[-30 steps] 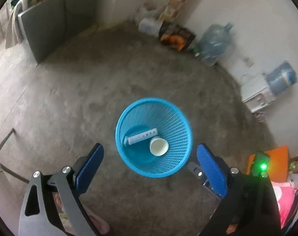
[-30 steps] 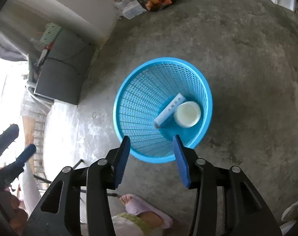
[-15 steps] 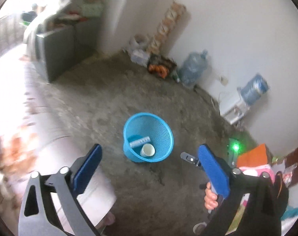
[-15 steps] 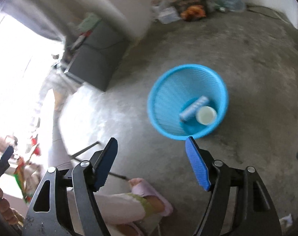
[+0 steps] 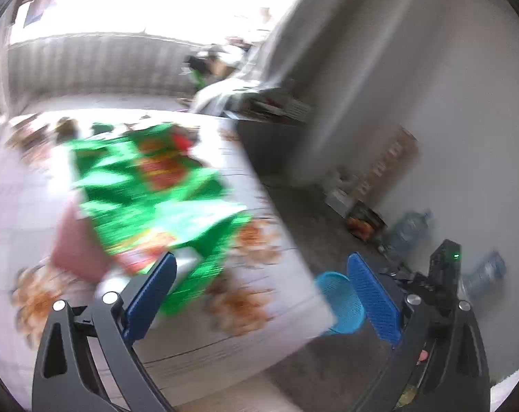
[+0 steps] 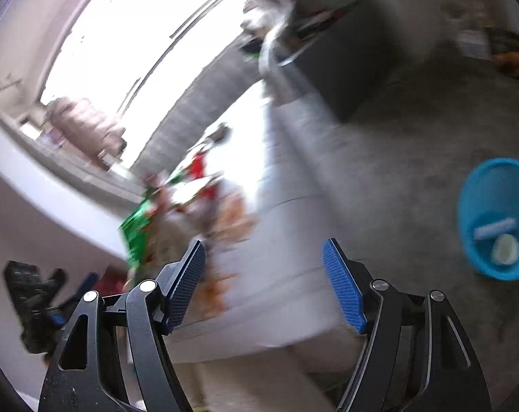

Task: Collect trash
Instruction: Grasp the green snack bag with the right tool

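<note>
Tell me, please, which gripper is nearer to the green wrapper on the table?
Left. The left gripper hangs right over the green wrapper, which fills its view; the right gripper is farther back, with the wrapper small up-left of it.

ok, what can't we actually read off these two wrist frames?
- Green packaging on the white patterned table, left wrist view: motion blur, print unreadable.
- Reddish item beside it: smeared, unidentifiable.
- Blue basket, left wrist view: partly behind table edge and tongs pad, contents hidden.
- Basket contents, right wrist view: blurred pale shapes.
- Left tongs, right wrist view: dark blur.
</note>
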`<state>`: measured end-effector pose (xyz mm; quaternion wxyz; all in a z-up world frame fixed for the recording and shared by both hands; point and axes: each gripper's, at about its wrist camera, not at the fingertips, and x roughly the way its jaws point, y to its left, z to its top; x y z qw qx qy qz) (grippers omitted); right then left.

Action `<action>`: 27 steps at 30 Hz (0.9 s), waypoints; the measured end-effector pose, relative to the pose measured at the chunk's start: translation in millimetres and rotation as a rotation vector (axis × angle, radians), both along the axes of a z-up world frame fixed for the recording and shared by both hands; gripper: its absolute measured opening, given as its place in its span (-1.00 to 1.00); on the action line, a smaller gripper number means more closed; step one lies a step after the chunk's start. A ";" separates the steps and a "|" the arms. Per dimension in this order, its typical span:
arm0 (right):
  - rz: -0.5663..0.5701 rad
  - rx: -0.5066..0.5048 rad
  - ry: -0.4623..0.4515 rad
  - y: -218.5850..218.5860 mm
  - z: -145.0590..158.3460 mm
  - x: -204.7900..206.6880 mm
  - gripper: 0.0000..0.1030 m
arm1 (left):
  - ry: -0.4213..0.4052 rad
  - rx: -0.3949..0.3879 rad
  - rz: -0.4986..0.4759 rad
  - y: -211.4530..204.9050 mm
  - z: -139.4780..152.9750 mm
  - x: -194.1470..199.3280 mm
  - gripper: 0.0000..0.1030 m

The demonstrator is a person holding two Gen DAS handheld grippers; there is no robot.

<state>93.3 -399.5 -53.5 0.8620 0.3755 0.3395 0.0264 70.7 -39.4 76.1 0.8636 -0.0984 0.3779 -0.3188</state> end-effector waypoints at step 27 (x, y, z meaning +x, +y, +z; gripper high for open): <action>0.231 0.396 0.110 154.7 -14.2 116.3 -0.90 | 0.026 -0.182 0.070 112.1 -42.1 50.4 0.34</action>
